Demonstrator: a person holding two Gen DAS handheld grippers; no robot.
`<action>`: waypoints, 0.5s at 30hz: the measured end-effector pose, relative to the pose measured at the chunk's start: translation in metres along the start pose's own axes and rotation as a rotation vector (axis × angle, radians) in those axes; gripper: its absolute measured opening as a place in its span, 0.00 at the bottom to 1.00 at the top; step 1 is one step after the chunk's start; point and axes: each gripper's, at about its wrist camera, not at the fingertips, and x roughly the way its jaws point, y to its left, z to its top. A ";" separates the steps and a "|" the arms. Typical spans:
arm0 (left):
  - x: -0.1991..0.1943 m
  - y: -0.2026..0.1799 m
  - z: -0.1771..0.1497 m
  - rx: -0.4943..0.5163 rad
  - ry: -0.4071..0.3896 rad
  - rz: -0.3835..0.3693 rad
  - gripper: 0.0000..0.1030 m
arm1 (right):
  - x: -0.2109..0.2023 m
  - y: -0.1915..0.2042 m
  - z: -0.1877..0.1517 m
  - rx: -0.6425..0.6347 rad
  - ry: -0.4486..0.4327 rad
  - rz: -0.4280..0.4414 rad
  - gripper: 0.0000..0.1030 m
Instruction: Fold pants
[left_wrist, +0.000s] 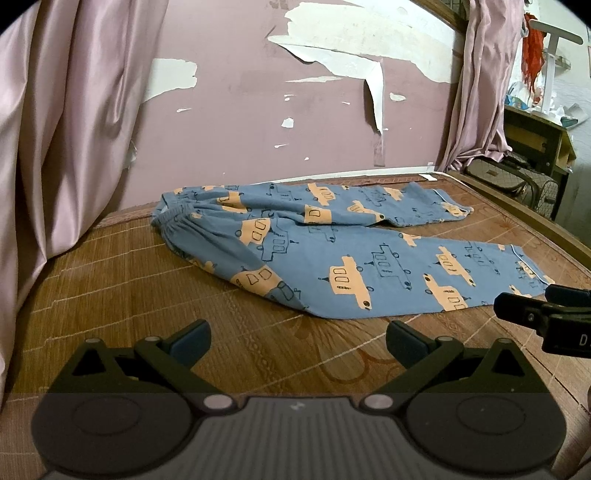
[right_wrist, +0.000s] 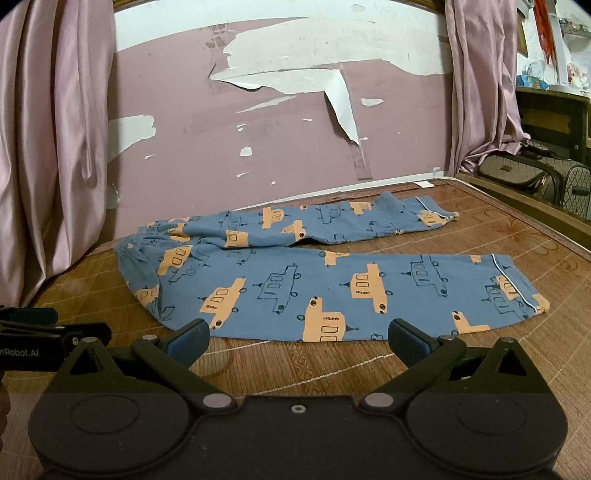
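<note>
Blue pants (left_wrist: 332, 258) with orange car prints lie spread flat on a bamboo mat, waistband at the left, both legs running to the right and slightly apart. They also show in the right wrist view (right_wrist: 332, 288). My left gripper (left_wrist: 297, 341) is open and empty, just short of the near leg's edge. My right gripper (right_wrist: 299, 339) is open and empty, its fingertips at the near leg's front edge. The right gripper's tip shows in the left wrist view (left_wrist: 535, 314) near the near leg's cuff. The left gripper shows in the right wrist view (right_wrist: 55, 332).
The bamboo mat (left_wrist: 129, 295) covers a bed with a wooden edge (right_wrist: 535, 206) at the right. A pink wall with peeling paint (left_wrist: 258, 110) stands behind. Pink curtains (left_wrist: 66, 129) hang at left and at right (right_wrist: 480, 81). A wooden desk (left_wrist: 535, 136) stands beyond the bed.
</note>
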 end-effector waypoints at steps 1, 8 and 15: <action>0.000 0.000 0.000 0.000 0.000 0.000 1.00 | 0.000 0.000 0.000 0.000 0.000 0.000 1.00; 0.000 0.000 0.000 0.001 0.001 0.000 1.00 | 0.000 0.000 -0.001 0.000 0.003 0.000 1.00; 0.004 0.004 -0.001 -0.008 0.034 0.007 1.00 | 0.009 0.002 -0.003 -0.001 0.061 -0.001 1.00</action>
